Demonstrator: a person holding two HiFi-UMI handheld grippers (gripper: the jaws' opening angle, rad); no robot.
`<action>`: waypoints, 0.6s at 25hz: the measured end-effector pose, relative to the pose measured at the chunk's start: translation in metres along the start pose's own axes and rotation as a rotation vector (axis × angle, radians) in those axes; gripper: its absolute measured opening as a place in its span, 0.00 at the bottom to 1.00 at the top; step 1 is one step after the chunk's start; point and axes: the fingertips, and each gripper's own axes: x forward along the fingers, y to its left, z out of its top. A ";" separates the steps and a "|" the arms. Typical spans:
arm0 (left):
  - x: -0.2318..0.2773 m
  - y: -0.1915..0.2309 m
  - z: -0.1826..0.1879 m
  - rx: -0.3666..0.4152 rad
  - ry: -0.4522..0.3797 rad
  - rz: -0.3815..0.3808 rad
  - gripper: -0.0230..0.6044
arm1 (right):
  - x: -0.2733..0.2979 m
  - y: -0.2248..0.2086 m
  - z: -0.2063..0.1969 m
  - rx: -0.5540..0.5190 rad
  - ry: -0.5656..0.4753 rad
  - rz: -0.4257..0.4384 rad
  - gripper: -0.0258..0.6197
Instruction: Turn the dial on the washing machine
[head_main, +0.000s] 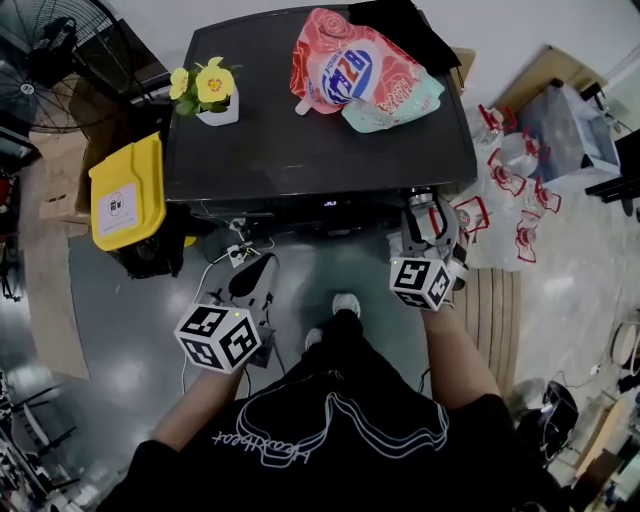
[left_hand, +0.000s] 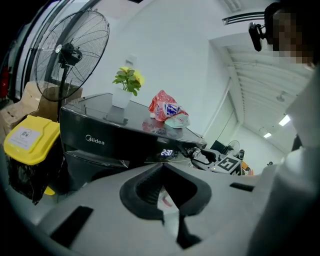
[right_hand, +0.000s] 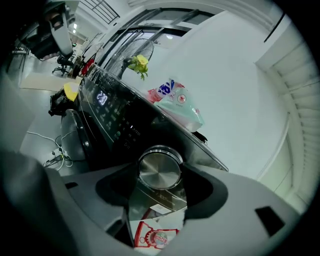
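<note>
Right gripper view: the dial is clasped across its rim by the right gripper. Rigid and polished, it is judged slippery there. The left gripper is seen closed on nothing.

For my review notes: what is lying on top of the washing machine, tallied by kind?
Flower pot: 1
Soap pouches: 2 (one pink, one mint green)
Black cloth: 1 (at the back corner; its exact kind is hard to tell)
Total on the washing machine: 4
</note>
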 end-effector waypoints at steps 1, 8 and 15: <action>0.001 0.000 0.001 0.002 -0.001 -0.002 0.04 | 0.000 0.000 0.000 0.005 0.002 0.000 0.48; 0.003 -0.002 0.008 0.011 -0.013 -0.015 0.04 | 0.000 0.000 0.000 0.096 -0.010 0.031 0.48; 0.001 -0.002 0.013 0.016 -0.024 -0.019 0.04 | 0.001 -0.001 -0.001 0.270 -0.019 0.072 0.48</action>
